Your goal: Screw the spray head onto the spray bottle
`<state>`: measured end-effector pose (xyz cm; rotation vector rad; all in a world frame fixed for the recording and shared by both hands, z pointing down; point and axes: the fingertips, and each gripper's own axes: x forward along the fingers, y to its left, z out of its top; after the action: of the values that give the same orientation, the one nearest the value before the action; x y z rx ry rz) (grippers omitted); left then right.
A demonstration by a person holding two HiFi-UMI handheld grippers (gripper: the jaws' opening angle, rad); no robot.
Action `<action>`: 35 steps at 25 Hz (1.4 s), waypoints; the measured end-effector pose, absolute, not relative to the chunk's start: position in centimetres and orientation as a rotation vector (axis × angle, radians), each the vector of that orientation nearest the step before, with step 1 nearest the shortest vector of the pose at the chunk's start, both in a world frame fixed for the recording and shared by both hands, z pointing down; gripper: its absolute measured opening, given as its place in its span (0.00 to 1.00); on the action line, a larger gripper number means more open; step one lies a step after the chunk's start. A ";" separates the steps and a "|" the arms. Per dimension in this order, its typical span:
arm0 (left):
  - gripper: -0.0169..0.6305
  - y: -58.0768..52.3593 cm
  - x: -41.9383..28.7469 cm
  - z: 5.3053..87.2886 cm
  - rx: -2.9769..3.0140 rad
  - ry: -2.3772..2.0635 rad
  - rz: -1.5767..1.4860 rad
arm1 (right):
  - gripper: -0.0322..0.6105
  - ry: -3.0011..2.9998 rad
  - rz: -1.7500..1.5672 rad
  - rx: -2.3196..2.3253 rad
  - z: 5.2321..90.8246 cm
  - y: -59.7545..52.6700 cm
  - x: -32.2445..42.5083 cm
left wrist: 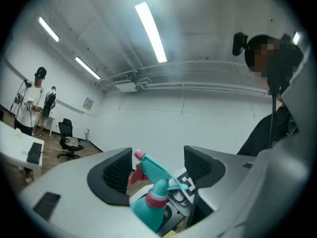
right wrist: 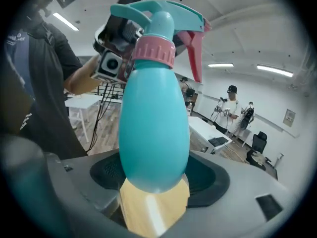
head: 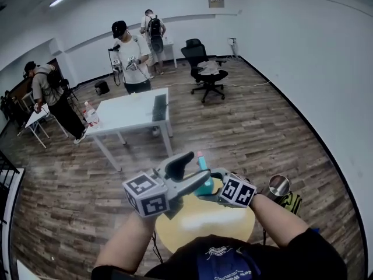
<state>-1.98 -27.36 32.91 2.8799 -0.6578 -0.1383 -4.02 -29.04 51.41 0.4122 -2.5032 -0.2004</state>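
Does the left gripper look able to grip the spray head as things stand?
Probably yes. The spray head stands between the open jaws of the left gripper, with nothing else between them, and the right gripper holds the bottle for it.

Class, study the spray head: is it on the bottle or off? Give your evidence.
On: the spray head sits atop the bottle, its pink collar round the neck. How tight, cannot tell.

The left gripper [head: 187, 171], right gripper [head: 208, 185] and bottle [head: 203, 167] are crowding the air over the bench's [head: 204, 226] far edge; its near half is lying bare, leaving passing room.
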 end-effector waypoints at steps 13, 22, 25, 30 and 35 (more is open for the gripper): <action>0.51 -21.3 0.1 36.0 3.038 0.191 0.182 | 0.62 -2.552 -0.269 0.018 51.7 -22.8 -6.3; 0.51 -14.0 -0.8 34.5 2.788 1.010 0.072 | 0.62 -2.590 -0.307 -0.433 50.7 -15.8 -7.2; 0.55 -18.7 -1.2 33.4 2.948 0.604 -0.053 | 0.62 -2.634 -0.250 -0.282 50.1 -18.7 -7.1; 0.59 -23.5 -2.1 32.3 3.098 0.050 -0.185 | 0.62 -2.656 -0.194 -0.038 50.4 -22.5 -4.5; 0.59 -22.6 -1.2 33.2 3.299 -0.258 0.130 | 0.62 -2.595 -0.117 0.145 51.4 -25.0 -4.6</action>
<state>-1.17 -22.56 33.16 3.2994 -0.2582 0.1301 -4.58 -25.03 51.44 0.1451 -2.5947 -0.1167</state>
